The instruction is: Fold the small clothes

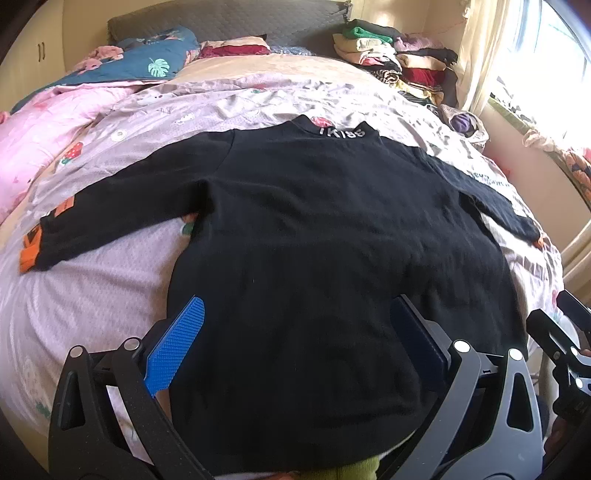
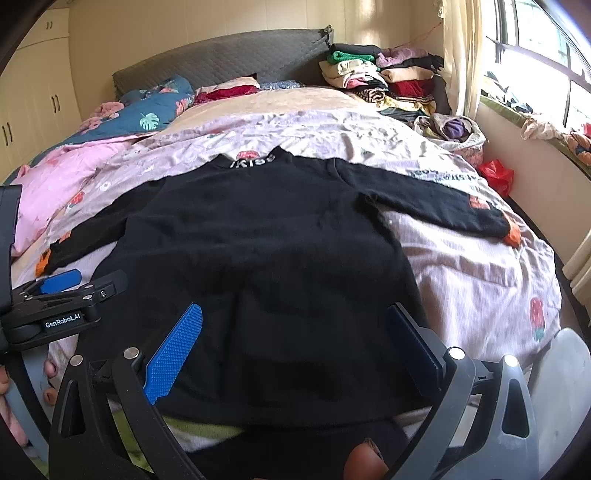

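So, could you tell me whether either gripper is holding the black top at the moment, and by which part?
Nothing is held. The left gripper and right gripper both hang open over the hem end of the black top, which lies flat on the bed.

The sweater (image 1: 314, 229) lies flat across the middle of the bed (image 1: 92, 295), hem toward the near edge, collar toward the headboard (image 1: 229, 18), with 1 sleeve (image 1: 110, 206) reaching toward the left edge and the other sleeve (image 2: 436, 199) toward the right edge. A quilt (image 1: 48, 122) lies bunched along the left edge behind it. A stack of clothes (image 2: 384, 74) sits in the far right corner, beside the headboard. Both grippers hover over the near edge, the left gripper (image 1: 295, 343) left of the right gripper (image 2: 291, 347).
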